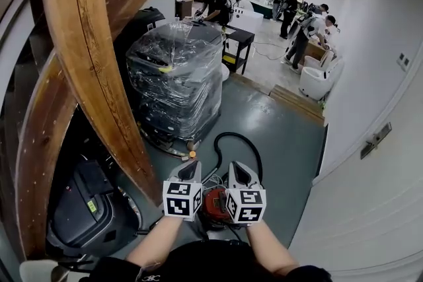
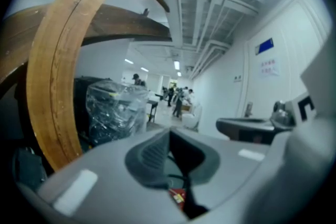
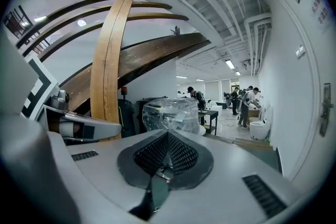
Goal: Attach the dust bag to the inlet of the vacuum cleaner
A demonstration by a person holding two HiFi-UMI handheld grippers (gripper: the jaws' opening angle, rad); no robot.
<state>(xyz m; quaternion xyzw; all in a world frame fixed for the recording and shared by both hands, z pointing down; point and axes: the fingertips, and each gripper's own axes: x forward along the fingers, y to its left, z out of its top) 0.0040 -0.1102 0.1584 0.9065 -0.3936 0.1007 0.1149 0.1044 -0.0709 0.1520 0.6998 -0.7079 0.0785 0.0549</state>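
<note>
In the head view both grippers are held up side by side, level and pointing away from me, over the grey floor. My left gripper [image 1: 192, 168] [image 2: 169, 132] has its jaws together at the tips with nothing between them. My right gripper [image 1: 238, 170] [image 3: 168, 135] is likewise shut and empty. Below and between their marker cubes lies the red vacuum cleaner [image 1: 213, 203], partly hidden by them; a sliver of it [image 2: 177, 195] shows under the left jaws. Its black hose [image 1: 246, 142] loops out on the floor beyond. No dust bag shows in any view.
A big curved wooden beam structure [image 1: 86, 49] rises at the left. A plastic-wrapped stack of goods [image 1: 175, 79] stands ahead on the floor. A dark machine [image 1: 86, 205] sits low at the left. A white wall [image 1: 370, 142] runs along the right. People work at tables far back.
</note>
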